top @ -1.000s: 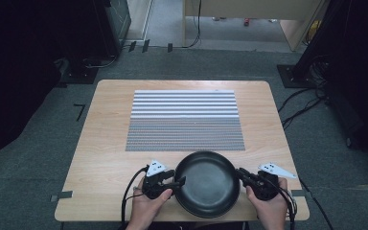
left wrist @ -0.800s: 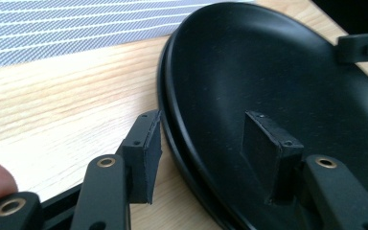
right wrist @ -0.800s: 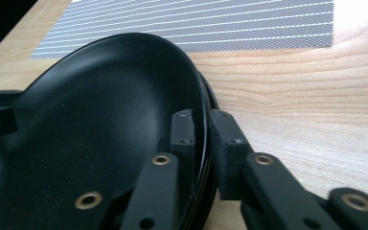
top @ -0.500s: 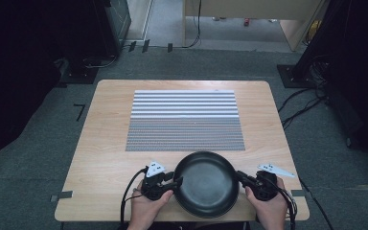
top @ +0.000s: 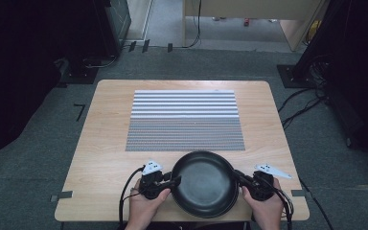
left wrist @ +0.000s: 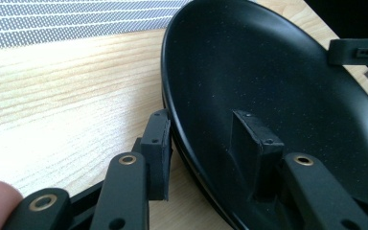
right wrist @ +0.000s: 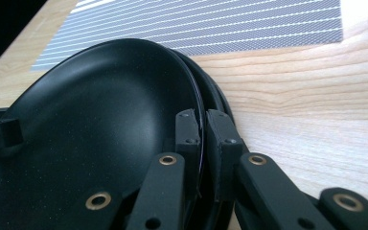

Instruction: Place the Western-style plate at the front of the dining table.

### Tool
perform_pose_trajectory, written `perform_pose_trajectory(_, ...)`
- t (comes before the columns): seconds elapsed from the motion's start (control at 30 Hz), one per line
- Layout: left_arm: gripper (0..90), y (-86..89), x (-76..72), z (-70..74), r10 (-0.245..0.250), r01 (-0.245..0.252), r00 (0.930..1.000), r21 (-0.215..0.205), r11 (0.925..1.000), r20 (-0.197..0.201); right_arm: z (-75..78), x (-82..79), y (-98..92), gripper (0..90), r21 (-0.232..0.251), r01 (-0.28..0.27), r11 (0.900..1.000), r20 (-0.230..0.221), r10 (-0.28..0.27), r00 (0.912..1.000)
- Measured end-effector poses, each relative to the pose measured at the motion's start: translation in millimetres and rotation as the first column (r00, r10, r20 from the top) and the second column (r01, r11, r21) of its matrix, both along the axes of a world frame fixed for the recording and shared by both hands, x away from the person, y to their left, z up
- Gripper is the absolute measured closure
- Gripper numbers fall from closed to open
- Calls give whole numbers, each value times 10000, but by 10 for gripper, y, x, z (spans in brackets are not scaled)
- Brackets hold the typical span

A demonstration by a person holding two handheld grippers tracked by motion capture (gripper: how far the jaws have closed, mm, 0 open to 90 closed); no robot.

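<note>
I'm looking down on a pale wood-grain table [top: 100,143] with a grey mat [top: 184,120] lying flat across its middle, plain stripes on its far half and finer dotted lines nearer me. At the near edge a round, shallow black plate [top: 203,182] is sitting just beside the mat, its matte surface faintly speckled. A second dark rim [right wrist: 215,91] is peeking out beneath it, so I'm likely seeing two stacked. My left gripper [top: 170,182] is straddling the plate's left rim: one square black pad inside the bowl, the other outside, jaws partly open with a gap still showing at the inner pad. My right gripper [top: 242,179] is pinching the right rim, its pads nearly together with the thin edge between them
</note>
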State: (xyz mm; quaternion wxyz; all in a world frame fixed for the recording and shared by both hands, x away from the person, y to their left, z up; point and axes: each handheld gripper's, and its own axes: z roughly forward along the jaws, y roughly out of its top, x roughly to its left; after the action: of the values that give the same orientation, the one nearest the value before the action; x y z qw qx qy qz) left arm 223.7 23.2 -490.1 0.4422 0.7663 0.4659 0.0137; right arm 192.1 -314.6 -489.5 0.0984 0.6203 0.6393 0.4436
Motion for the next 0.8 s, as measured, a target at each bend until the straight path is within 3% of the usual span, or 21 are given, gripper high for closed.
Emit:
perform_pose_trajectory(0.17, 600, 47, 22, 12, -232, 228, 9995, -192, 9996, -221, -13, 15, 6, 847, 201, 20, 9998, -30, -20, 10000)
perform_pose_trajectory(0.47, 616, 140, -4, 84, -152, 152, 9998, -48, 9999, -86, -36, 19, 72, 844, 303, -233, 9993, 1, 234, 9997)
perform_pose_trajectory(0.63, 701, 243, -24, 117, -98, 98, 9999, -171, 9998, -52, -42, 5, 147, 843, 142, -330, 9994, 155, 328, 9993)
perform_pose_trajectory(0.8, 699, 252, -25, 110, -133, 133, 9999, -132, 9998, -5, -64, 10, 140, 839, 317, -349, 9989, 191, 343, 9992)
